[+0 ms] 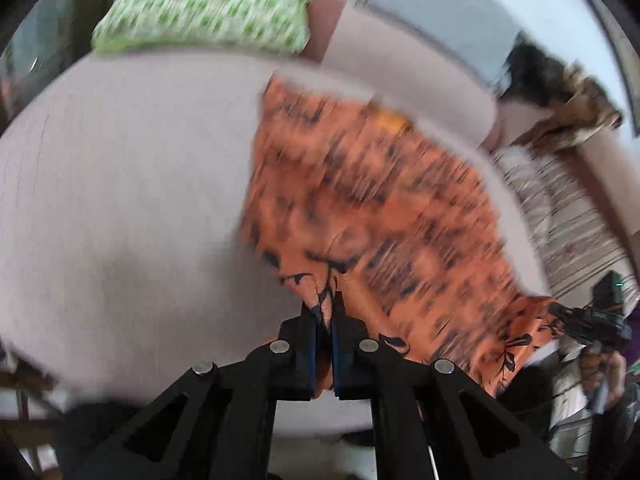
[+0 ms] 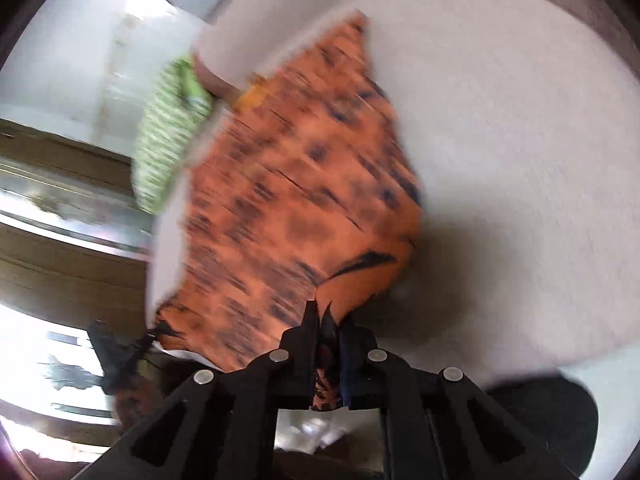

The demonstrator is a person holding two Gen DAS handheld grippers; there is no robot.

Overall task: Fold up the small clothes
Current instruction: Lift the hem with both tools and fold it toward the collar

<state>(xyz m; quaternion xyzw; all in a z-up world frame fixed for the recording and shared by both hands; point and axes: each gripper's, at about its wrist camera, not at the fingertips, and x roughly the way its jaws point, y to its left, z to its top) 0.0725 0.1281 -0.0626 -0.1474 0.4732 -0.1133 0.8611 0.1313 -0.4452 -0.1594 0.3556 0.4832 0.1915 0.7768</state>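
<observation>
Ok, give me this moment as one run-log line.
left hand-held gripper: shut on orange garment | right hand-held gripper: shut on orange garment | garment: near edge pinched both ends, rest on pale surface | frames blurred

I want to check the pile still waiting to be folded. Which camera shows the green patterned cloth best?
The left wrist view: the green patterned cloth spans the top there, blurred. The right wrist view shows only a narrow strip beside the orange garment.
</observation>
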